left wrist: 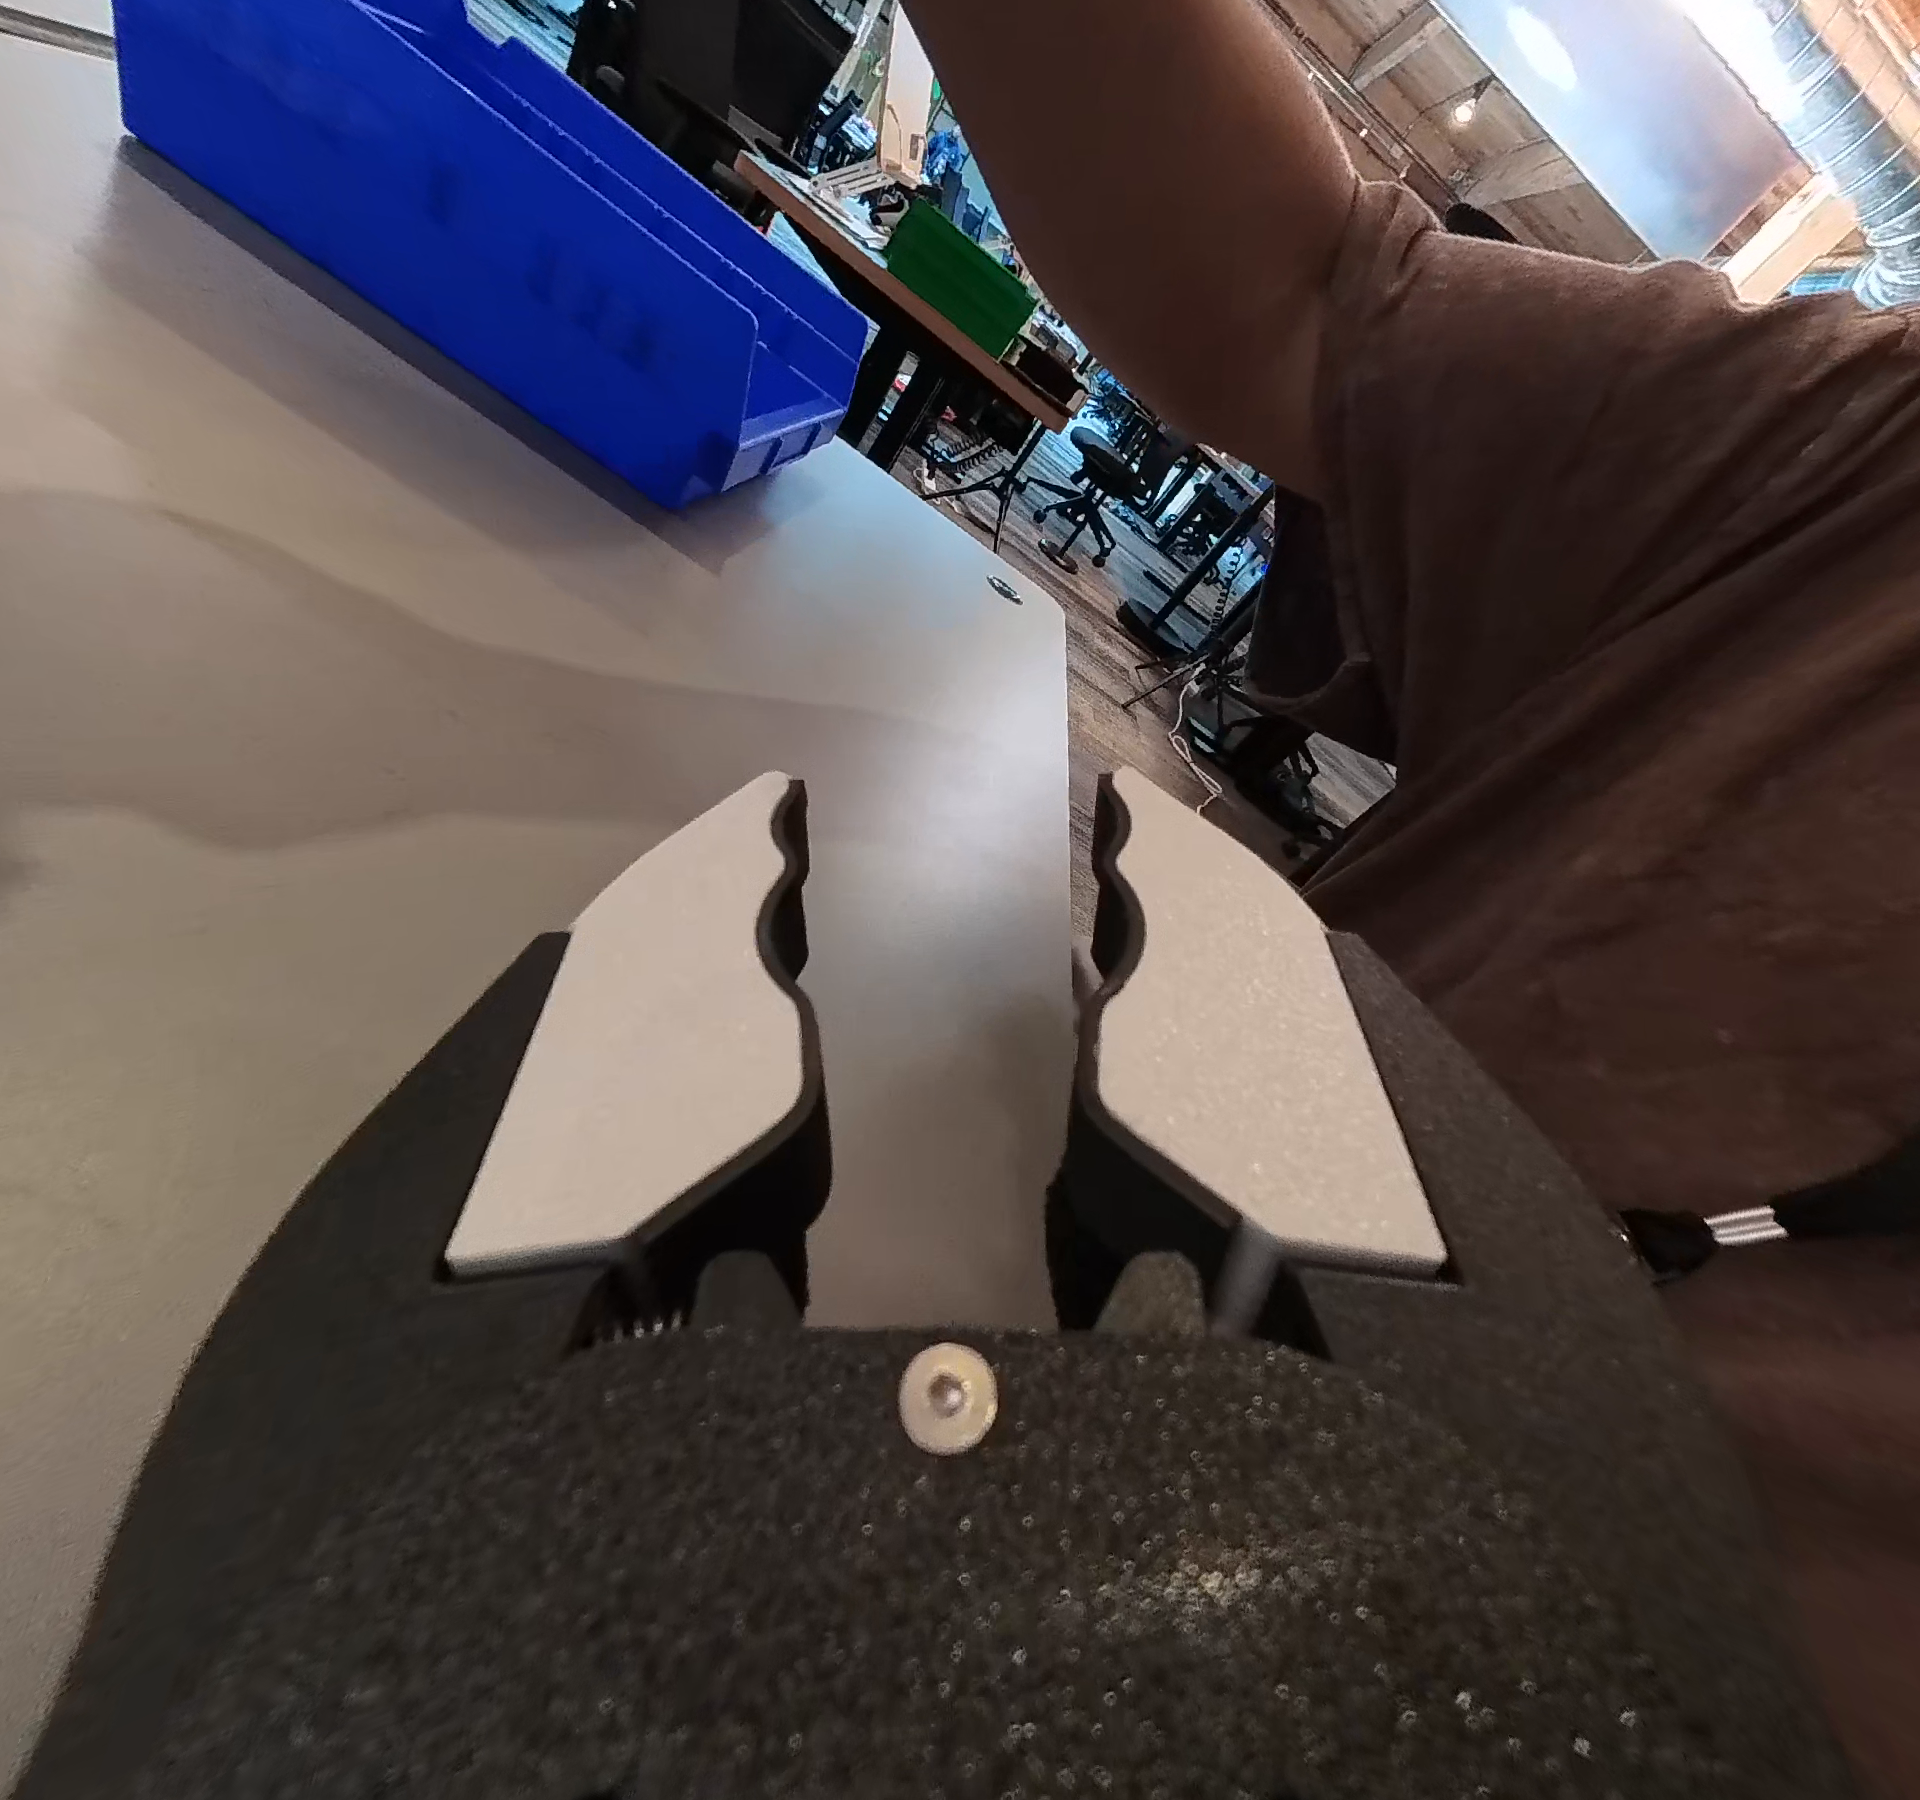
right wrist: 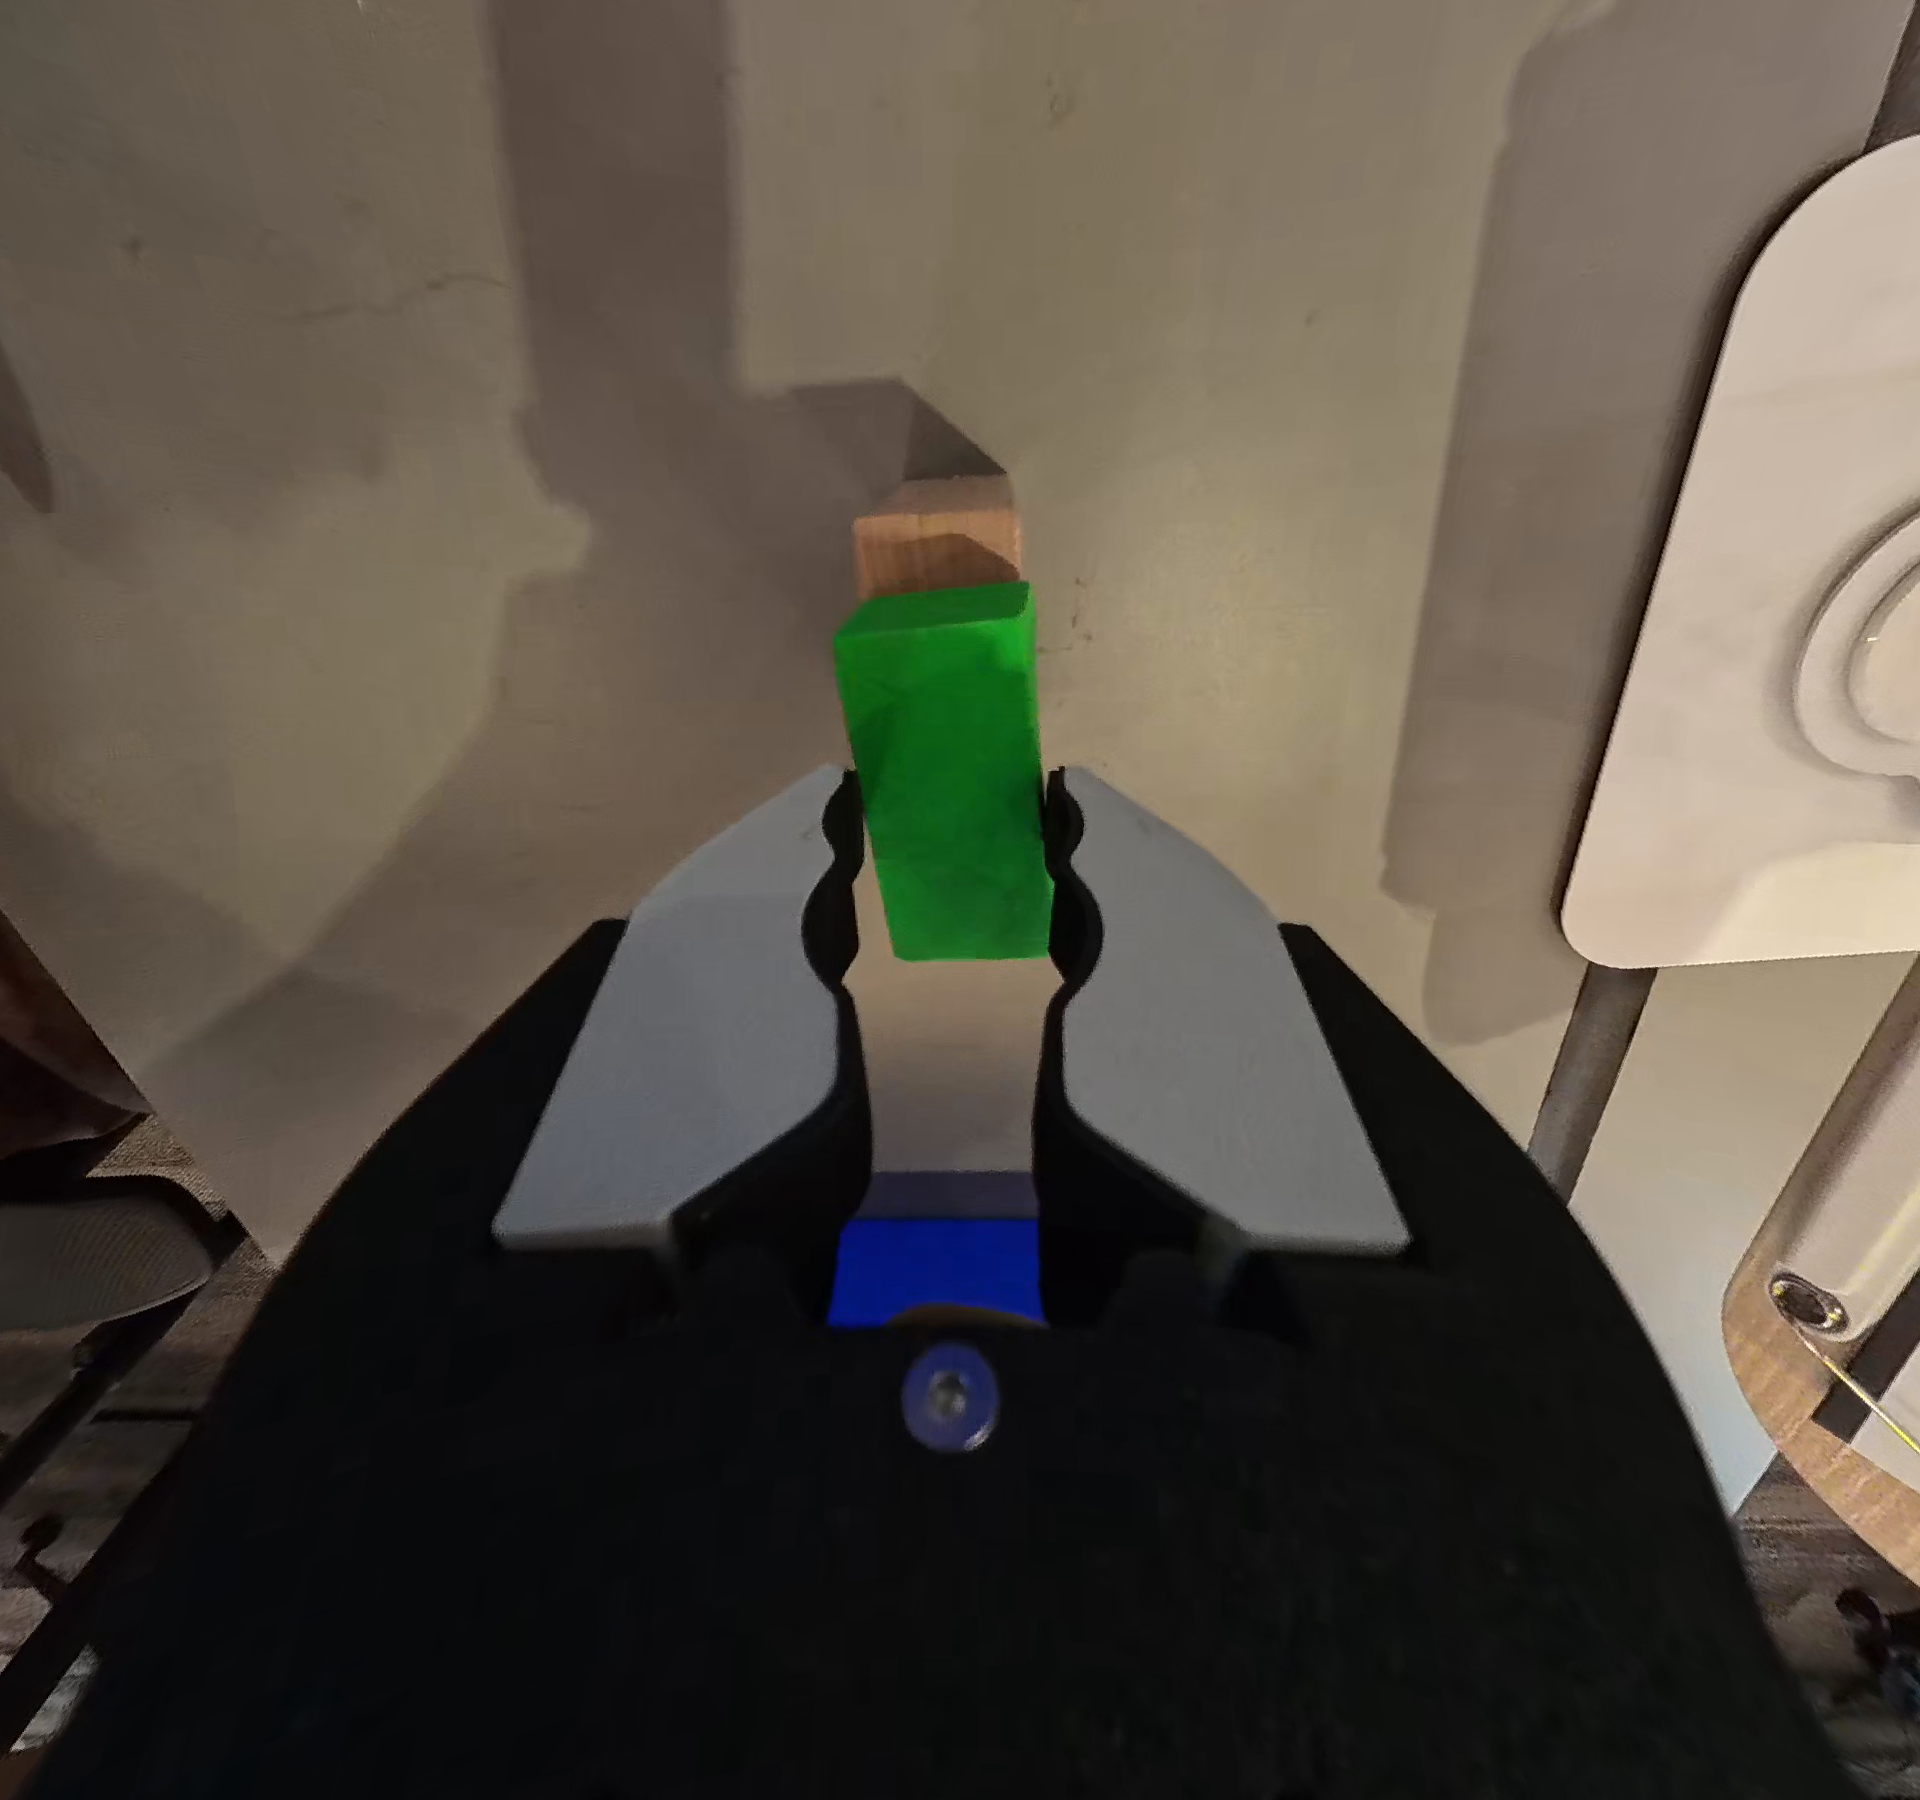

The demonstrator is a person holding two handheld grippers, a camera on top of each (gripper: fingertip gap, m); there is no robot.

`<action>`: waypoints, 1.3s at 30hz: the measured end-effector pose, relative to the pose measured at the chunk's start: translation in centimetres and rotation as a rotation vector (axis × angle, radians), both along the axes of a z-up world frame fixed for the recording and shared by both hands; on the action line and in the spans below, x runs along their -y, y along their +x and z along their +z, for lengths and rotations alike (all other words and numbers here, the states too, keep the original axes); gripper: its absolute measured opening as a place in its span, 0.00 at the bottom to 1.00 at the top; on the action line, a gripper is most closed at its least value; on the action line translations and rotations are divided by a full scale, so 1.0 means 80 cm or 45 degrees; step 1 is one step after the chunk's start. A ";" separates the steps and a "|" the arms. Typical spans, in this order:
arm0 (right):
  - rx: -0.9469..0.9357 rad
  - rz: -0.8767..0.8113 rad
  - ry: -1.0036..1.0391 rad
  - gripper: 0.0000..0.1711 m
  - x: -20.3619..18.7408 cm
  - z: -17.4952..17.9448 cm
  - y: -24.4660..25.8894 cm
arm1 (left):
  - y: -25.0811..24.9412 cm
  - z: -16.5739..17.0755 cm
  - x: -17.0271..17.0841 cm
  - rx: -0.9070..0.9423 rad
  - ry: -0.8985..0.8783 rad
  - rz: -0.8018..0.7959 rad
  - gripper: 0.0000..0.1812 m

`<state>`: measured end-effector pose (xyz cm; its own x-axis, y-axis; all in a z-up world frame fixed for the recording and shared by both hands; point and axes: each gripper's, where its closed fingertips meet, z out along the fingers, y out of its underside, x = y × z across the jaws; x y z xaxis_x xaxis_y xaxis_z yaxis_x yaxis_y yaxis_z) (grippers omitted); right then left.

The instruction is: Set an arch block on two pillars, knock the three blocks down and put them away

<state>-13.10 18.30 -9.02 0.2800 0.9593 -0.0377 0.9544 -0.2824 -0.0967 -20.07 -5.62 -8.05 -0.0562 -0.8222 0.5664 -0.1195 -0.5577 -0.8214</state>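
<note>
Right gripper point(right wrist: 951, 841): pinching the green block point(right wrist: 943, 774) between its fingertips, carrying it above the table point(right wrist: 312, 296).
Wooden block point(right wrist: 935, 540): sitting just beyond the green one.
Blue block point(right wrist: 935, 1267): lying low, under the gripper.
Left gripper point(left wrist: 951, 903): idling, jaws parted and holding nothing, blue bin point(left wrist: 468, 223) ahead.
Risk: the tip-only pinch may be letting the block twist and topple its neighbour.

Green block point(right wrist: 951, 774): we find a bright green rectangular bar, long axis pointing away, near end clamped between two fingertips | Wooden block point(right wrist: 935, 540): plain wood, standing on the pale tabletop just beyond the green one, partly hidden | Blue block point(right wrist: 935, 1270): only a blue face shows, low between the fingers.
</note>
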 end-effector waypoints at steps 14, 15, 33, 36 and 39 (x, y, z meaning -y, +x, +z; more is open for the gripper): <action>-0.028 -0.010 0.005 0.19 -0.003 -0.001 0.000 | 0.002 -0.003 0.003 -0.011 -0.006 -0.019 0.29; -0.038 -0.007 0.011 0.19 -0.004 0.001 -0.001 | 0.003 -0.004 0.003 -0.012 -0.007 -0.022 0.29; -0.097 -0.024 0.006 0.19 -0.001 0.000 -0.007 | 0.004 -0.005 0.007 -0.023 -0.004 -0.036 0.29; -0.108 -0.026 0.008 0.19 -0.001 -0.001 -0.006 | 0.004 -0.005 0.007 -0.024 -0.003 -0.038 0.29; -0.100 -0.019 0.008 0.19 0.000 -0.002 -0.004 | 0.005 -0.006 0.008 -0.029 -0.003 -0.041 0.29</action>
<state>-13.45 18.34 -9.16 0.2909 0.9552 -0.0543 0.9395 -0.2959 -0.1725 -19.69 -6.24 -8.55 -0.0700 -0.8187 0.5699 -0.1562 -0.5552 -0.8169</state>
